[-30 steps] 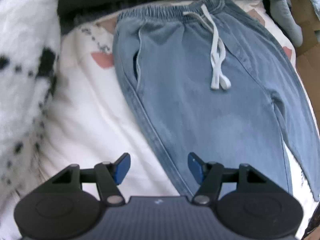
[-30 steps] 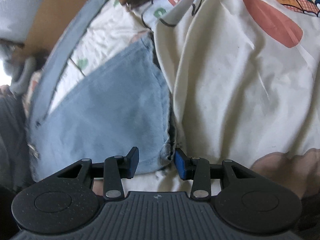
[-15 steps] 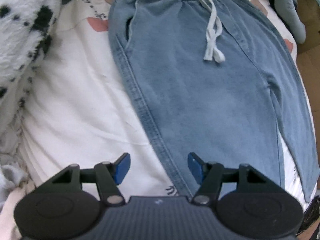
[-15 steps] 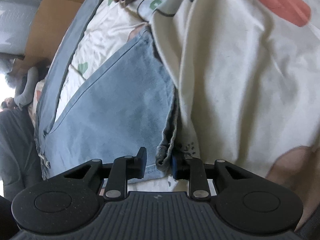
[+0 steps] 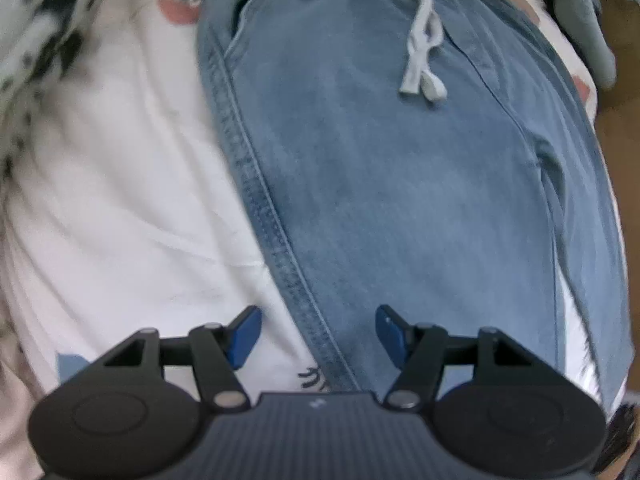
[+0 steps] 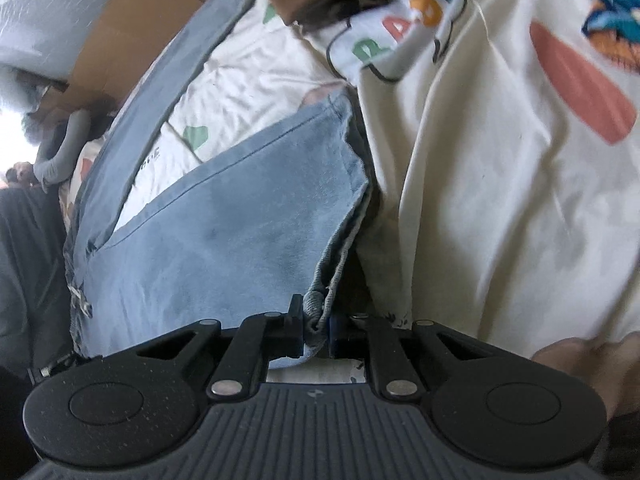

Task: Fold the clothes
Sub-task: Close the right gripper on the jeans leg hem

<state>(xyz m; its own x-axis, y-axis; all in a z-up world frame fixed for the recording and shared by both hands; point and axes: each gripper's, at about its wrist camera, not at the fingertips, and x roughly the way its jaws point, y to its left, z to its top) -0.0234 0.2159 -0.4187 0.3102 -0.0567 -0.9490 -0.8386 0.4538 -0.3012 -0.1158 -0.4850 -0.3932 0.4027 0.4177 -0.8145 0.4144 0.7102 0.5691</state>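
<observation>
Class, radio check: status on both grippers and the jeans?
Left gripper open above light-blue denim jeans. Right gripper shut on jeans hem. Cream printed shirt alongside.

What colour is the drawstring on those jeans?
White, or pale grey; the drawstring shows best in the left wrist view, lying on the jeans.

Jeans lie on the bedsheet, spotted blanket to their left

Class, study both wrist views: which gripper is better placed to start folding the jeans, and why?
Right. The right gripper is already shut on the jeans' leg hem. The left gripper hangs open over the jeans' side seam, gripping nothing.
</observation>
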